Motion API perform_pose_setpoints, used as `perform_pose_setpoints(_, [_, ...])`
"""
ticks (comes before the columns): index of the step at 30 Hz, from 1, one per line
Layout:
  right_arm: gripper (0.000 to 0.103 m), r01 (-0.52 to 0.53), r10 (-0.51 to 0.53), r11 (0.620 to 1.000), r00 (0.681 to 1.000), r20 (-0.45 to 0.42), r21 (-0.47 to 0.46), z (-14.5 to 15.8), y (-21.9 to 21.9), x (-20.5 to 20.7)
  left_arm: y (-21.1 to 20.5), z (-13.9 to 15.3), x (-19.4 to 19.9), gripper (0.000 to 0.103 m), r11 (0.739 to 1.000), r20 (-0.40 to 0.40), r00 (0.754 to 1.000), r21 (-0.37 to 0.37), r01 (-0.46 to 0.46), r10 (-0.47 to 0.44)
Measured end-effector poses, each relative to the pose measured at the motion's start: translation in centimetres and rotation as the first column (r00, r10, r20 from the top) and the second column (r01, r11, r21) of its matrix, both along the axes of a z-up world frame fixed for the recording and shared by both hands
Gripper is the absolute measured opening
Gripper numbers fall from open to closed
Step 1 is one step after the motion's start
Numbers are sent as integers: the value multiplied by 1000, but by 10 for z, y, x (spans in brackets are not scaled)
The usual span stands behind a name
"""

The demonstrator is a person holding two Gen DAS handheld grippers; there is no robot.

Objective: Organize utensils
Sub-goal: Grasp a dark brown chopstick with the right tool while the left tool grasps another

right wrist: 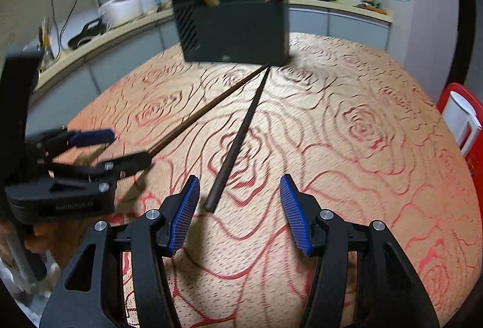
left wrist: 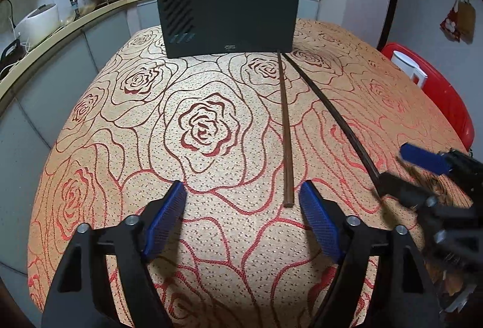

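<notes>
Two dark brown chopsticks lie on the rose-patterned tablecloth, their far tips meeting in front of a black utensil holder (left wrist: pixel 228 15) that has several wooden utensils standing in it. The left chopstick (left wrist: pixel 286 128) ends just ahead of my left gripper (left wrist: pixel 243 195), near its right finger; the gripper is open and empty. The right chopstick (right wrist: pixel 238 141) ends between the fingers of my right gripper (right wrist: pixel 240 192), which is open and empty. In the left wrist view the right chopstick (left wrist: pixel 329 98) runs under the right gripper (left wrist: pixel 395 168). The holder (right wrist: pixel 235 32) also shows in the right wrist view, where the left gripper (right wrist: pixel 120 147) sits over the left chopstick (right wrist: pixel 211 107).
A red chair (left wrist: pixel 443 92) with a white jug (left wrist: pixel 409 67) on it stands off the table's right edge. A kitchen counter (left wrist: pixel 60 32) with a white cooker (left wrist: pixel 37 20) and a rack runs along the left and back. The tablecloth (left wrist: pixel 205 128) drops off at the left edge.
</notes>
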State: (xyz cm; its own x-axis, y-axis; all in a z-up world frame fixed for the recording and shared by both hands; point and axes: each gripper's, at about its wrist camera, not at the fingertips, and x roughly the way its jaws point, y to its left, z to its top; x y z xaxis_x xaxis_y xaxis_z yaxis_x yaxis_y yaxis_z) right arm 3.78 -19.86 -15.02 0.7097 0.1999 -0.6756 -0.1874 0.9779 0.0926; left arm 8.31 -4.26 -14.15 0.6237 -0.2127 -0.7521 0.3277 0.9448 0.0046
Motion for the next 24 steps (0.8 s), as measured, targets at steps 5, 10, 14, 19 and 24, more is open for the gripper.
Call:
perform_pose_setpoints(5, [42, -12, 13, 999, 1000, 9, -40, -3, 9, -1, -5, 0, -3, 65, 1000, 14, 1000, 5, 19, -19])
perform_pose_setpoints(10, [34, 38, -38, 997, 999, 14, -65, -2, -1, 3, -5, 0, -3, 61, 1000, 17, 1000, 3, 23, -23])
perform_pose_setpoints(14, [34, 64, -64, 996, 998, 11, -54, -2, -9, 4, -7, 0, -3, 57, 1000, 16, 999, -4, 29, -29])
perform_pose_setpoints(19, [34, 32, -31, 999, 999, 23, -44, -4, -4, 3, -14, 0, -3, 50, 999, 19, 998, -11, 52, -51])
perform_pose_setpoints(24, [20, 32, -31, 998, 999, 31, -53, -4, -3, 6, -23, -1, -3, 29, 997, 35, 997, 4, 75, -75])
